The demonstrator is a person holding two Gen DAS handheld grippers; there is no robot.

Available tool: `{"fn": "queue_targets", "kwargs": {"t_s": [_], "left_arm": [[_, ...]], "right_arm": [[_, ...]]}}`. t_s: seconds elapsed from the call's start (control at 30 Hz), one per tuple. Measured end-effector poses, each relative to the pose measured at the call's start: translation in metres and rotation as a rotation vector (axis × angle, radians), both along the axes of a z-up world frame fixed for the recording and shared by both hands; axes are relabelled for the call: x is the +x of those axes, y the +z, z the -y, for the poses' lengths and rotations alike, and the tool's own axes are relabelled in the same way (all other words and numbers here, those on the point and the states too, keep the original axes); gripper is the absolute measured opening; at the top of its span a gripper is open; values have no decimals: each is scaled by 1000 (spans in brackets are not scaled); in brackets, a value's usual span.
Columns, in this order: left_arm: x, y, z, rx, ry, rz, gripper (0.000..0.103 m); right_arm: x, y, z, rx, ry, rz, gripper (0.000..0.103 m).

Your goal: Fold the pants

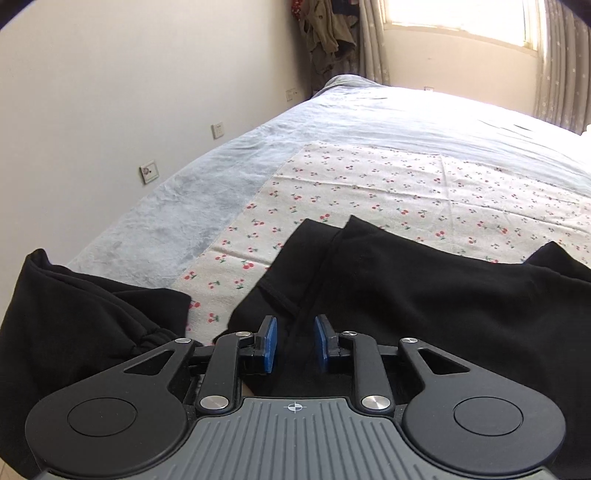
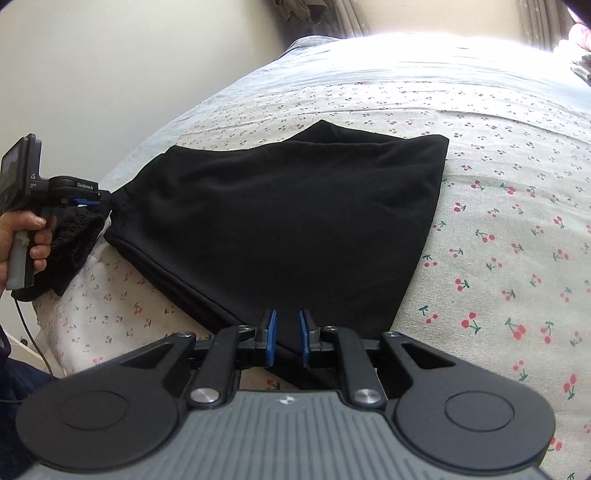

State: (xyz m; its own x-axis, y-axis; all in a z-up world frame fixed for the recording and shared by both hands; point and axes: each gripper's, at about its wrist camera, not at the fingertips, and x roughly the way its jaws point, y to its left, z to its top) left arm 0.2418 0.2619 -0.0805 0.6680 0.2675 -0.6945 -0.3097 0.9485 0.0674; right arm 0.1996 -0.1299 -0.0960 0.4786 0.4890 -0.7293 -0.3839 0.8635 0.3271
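Black pants (image 2: 295, 221) lie folded on a cherry-print sheet (image 2: 498, 240) on the bed. My right gripper (image 2: 287, 341) has blue pads a little apart with a near corner of the pants between them. My left gripper (image 1: 294, 343) also has black pants fabric (image 1: 443, 314) between its blue pads. In the right wrist view the left gripper (image 2: 92, 201) is at the far left, pinching the pants' left corner, with the elastic waistband (image 2: 74, 236) hanging below it. In the left wrist view a bunched part with the waistband (image 1: 92, 325) hangs at the left.
The bed has a pale blue blanket (image 1: 184, 206) under the cherry sheet (image 1: 369, 184). A white wall with sockets (image 1: 149, 172) runs along the left. Curtains and a bright window (image 1: 461, 18) are at the far end, with hanging clothes (image 1: 328, 33).
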Motion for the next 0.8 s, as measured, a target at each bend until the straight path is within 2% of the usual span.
{"fn": "queue_targets", "kwargs": {"t_s": [0.07, 0.13, 0.23, 0.33, 0.43, 0.53, 0.6, 0.67, 0.8], "left_arm": [[7, -3, 28, -74, -96, -11, 23], [16, -10, 72, -111, -200, -58, 23], [19, -18, 134, -108, -333, -91, 24], [21, -30, 179, -70, -405, -129, 24], [29, -49, 200, -13, -411, -209, 25], [37, -52, 196, 16, -386, -206, 25], [45, -50, 189, -1, -349, -213, 25], [50, -47, 183, -34, -324, -210, 25], [56, -36, 187, -86, -309, -161, 27]], "right_arm": [[5, -13, 0, -9, -28, -57, 0], [6, -28, -2, -14, -25, -113, 0], [3, -28, -7, -51, -8, -92, 0], [1, -28, -5, -46, -7, -102, 0], [-3, -30, -3, -45, -7, -94, 0], [-7, -28, -1, -42, 3, -104, 0], [-9, -27, 1, -24, 11, -129, 0], [-12, -32, 3, 2, 28, -206, 0], [-18, -25, 17, 62, -3, -180, 0]]}}
